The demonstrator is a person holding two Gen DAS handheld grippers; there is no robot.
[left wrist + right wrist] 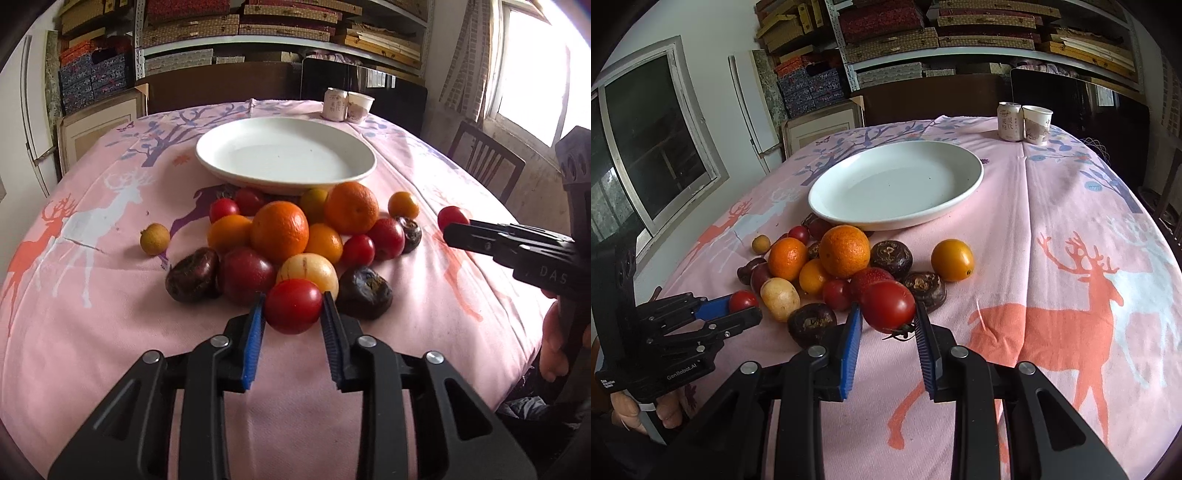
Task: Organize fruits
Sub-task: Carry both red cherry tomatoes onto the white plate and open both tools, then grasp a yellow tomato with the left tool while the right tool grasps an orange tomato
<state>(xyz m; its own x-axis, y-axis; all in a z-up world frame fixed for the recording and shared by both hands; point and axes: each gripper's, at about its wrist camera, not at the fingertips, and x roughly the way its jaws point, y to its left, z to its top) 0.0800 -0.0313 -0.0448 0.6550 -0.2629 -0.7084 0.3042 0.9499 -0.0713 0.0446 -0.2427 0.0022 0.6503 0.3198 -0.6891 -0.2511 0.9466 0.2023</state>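
Note:
A pile of fruit (pixel 280 230) lies on the pink tablecloth in front of an empty white plate (pixel 286 153): oranges, small red tomatoes, dark purple fruits and a yellow one. My left gripper (pixel 293 308) is shut on a red tomato (pixel 293 304) at the near edge of the pile; it also shows in the right wrist view (pixel 738 306). My right gripper (pixel 888 314) is shut on a larger red tomato (pixel 888 304) with a green stem, at the right side of the pile. The plate (pixel 895 184) lies just behind the pile.
A drink can (pixel 335 103) and a paper cup (pixel 360 107) stand at the table's far edge. A small yellow fruit (pixel 155 239) lies alone to the left and an orange one (pixel 952 259) to the right. A chair (pixel 487 162) stands at the right.

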